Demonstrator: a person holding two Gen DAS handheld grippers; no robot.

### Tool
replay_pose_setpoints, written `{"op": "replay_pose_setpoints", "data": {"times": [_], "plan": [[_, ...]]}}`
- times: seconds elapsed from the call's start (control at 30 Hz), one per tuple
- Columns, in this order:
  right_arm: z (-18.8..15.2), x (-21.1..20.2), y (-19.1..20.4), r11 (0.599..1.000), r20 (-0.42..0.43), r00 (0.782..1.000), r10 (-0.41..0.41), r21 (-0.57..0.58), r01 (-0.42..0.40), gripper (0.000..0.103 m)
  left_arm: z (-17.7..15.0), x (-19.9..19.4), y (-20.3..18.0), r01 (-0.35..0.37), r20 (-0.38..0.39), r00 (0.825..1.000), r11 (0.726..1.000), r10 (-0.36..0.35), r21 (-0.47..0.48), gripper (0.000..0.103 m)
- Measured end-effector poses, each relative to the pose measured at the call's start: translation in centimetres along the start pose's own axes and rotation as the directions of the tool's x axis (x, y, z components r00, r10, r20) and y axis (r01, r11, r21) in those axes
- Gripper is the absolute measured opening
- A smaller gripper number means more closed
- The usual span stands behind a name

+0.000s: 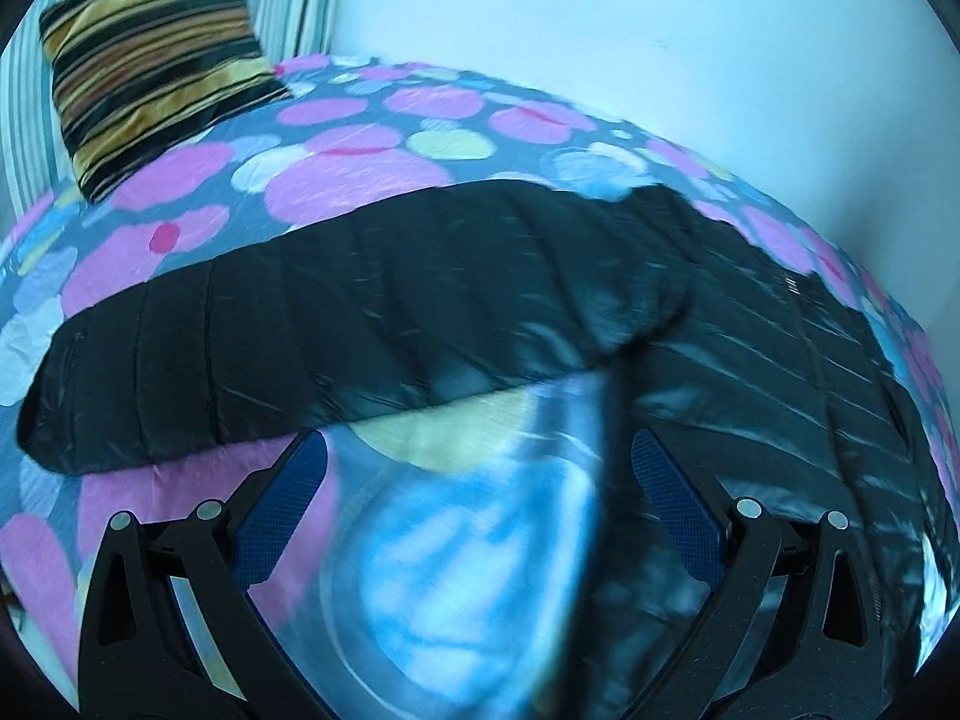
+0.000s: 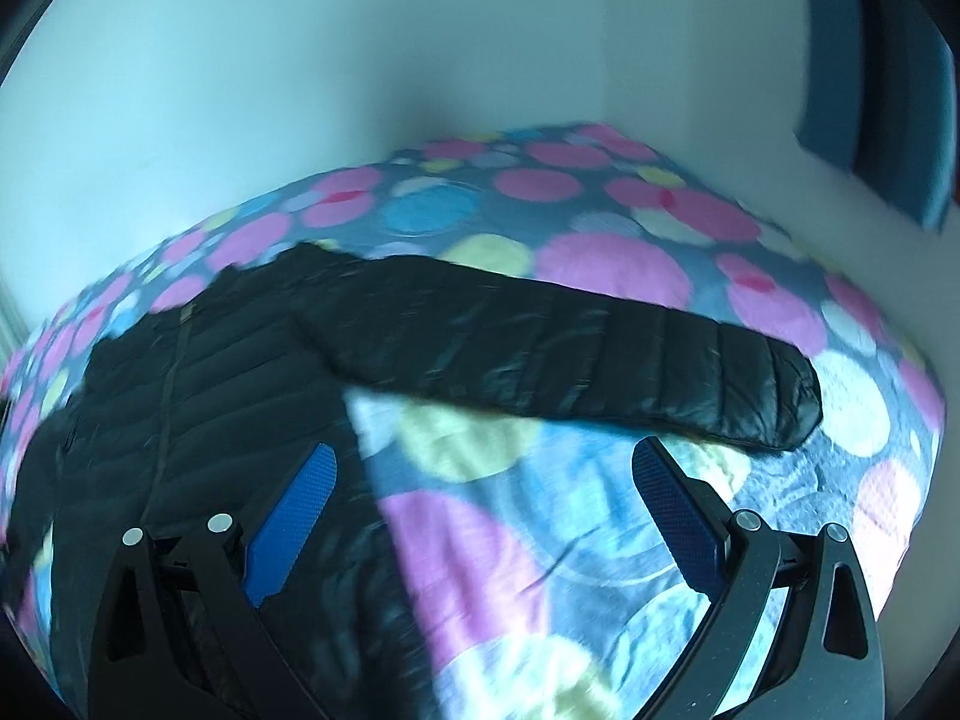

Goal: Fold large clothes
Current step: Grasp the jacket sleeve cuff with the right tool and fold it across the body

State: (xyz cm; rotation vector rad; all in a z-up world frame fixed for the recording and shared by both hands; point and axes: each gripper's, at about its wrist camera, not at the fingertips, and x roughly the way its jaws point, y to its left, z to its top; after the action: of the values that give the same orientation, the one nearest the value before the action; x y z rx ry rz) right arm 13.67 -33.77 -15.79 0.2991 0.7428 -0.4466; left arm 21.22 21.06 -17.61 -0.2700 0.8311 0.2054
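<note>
The left tool [image 1: 479, 468] has its two blue-padded fingers [image 1: 282, 516] spread wide apart, clamped on nothing. Between them lies bare bedspread [image 1: 468, 528], blurred here, with a pale yellow spot and a blue one. Just beyond the fingertips, from 9 o'clock across to 1 o'clock in the left wrist view, one sleeve [image 1: 336, 330] of the black quilted jacket [image 1: 750, 372] stretches flat across the bed, its cuff end at 9 o'clock. The jacket's body fills the 3 to 5 o'clock side and passes under the right-hand finger. Farther out, at 11 o'clock, a striped cushion [image 1: 156, 60] of gold, black and red rests on the bedspread against striped fabric, and a plain pale wall [image 1: 660, 30] fills 12 to 2 o'clock.

The right tool [image 2: 483, 471] is likewise parted wide, holding nothing. Its left-hand finger [image 2: 294, 510] hovers over the jacket's body [image 2: 198, 396], which occupies 7 to 10 o'clock in the right wrist view, with a centre seam or zip line running down it. Its right-hand finger sits above bare bedspread [image 2: 540, 540]. The other sleeve [image 2: 570, 348] reaches out from 11 o'clock to 3 o'clock, ending in a rounded cuff just beyond the right-hand fingertip. The dotted pink, blue and yellow bedspread surrounds it, with pale wall [image 2: 300, 90] behind.
</note>
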Motion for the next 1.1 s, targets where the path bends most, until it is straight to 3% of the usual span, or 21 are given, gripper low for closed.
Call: {"op": "replay_pose_setpoints", "data": {"times": [0.2,0.4,0.5,0.53,0.8,0.93,1.1], "plan": [[1.8,2.5,-6.0,0.987,-0.007,0.996,-0.09,0.136,0.09,0.098,0.1,3.0,3.9,0.027,-0.026,0.999,0.996,-0.029,-0.081,0.101],[2.3,4.1,-11.6,0.953,-0.028,0.987,-0.158,0.256,0.16,0.096,-0.2,3.8,4.5,0.036,-0.03,0.999,0.995,-0.039,-0.095,0.101],[2.4,4.6,-14.4,0.931,-0.052,0.982,-0.182,0.312,0.189,0.074,-0.2,3.8,5.2,0.072,-0.019,0.997,0.989,-0.075,-0.127,0.101],[2.4,4.9,-15.5,0.92,-0.065,0.981,-0.181,0.34,0.193,0.07,-0.2,3.8,5.3,0.08,-0.015,0.996,0.988,-0.083,-0.133,0.101],[1.7,6.2,-22.3,0.827,-0.103,0.986,-0.13,0.537,0.165,0.071,-0.3,3.8,5.9,0.114,-0.005,0.993,0.98,-0.116,-0.162,0.101],[0.5,7.0,-23.9,0.764,-0.12,0.992,-0.046,0.636,0.113,0.071,-0.3,3.8,5.9,0.107,-0.01,0.994,0.982,-0.11,-0.158,0.101],[0.1,8.5,-24.1,0.751,-0.131,0.991,-0.018,0.653,0.1,0.071,-0.4,3.9,5.8,0.105,-0.01,0.994,0.982,-0.108,-0.157,0.101]]}}
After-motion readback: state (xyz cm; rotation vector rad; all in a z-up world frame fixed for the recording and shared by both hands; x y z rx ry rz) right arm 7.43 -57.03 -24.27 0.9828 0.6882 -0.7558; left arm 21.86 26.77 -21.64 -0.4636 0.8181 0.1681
